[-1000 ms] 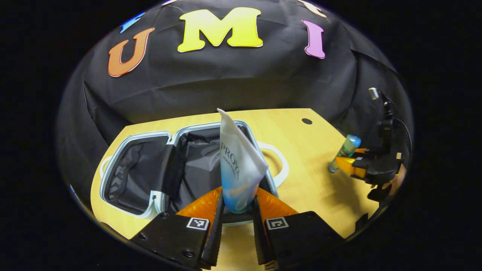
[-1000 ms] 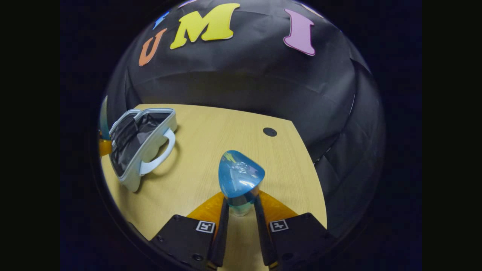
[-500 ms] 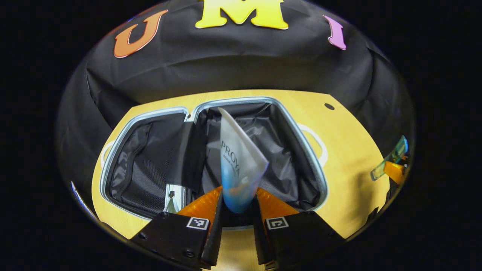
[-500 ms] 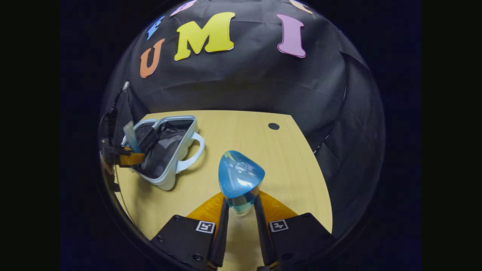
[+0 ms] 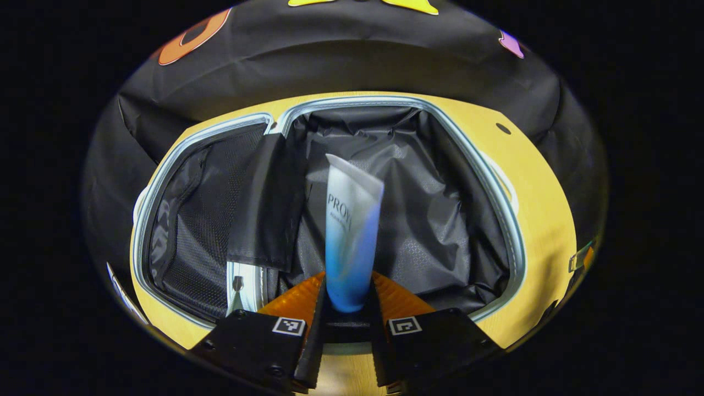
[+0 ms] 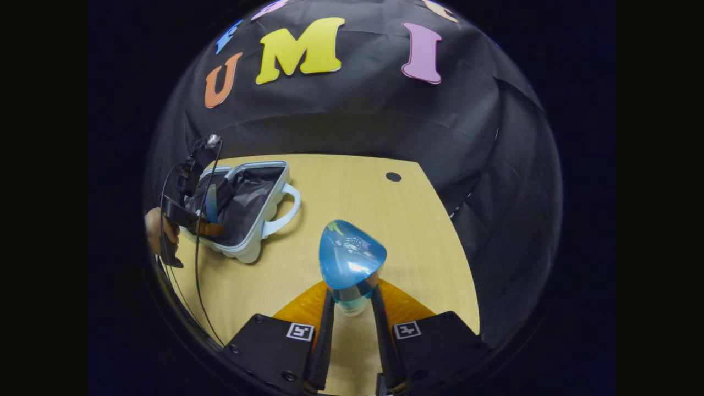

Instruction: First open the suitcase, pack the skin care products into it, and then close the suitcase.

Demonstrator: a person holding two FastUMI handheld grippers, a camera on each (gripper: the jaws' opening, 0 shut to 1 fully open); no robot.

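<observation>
Since 1 second ago, the left gripper (image 5: 345, 308) has carried its tube (image 5: 350, 231) forward over the open suitcase (image 5: 517, 242), which now looms large beneath it. Both fingers clamp the tube's lower end above the right half's dark lining. In the right gripper view, the right gripper (image 6: 352, 313) pinches a blue bottle (image 6: 352, 258) above the table (image 6: 341, 187), well apart from the suitcase (image 6: 258, 242). Released from this height, the tube could bounce or tip against the rim. That view alone reveals a hand (image 6: 159, 234) holding the left gripper (image 6: 206, 225); the left gripper view shows the mesh pocket (image 5: 187, 220) in the left half.
</observation>
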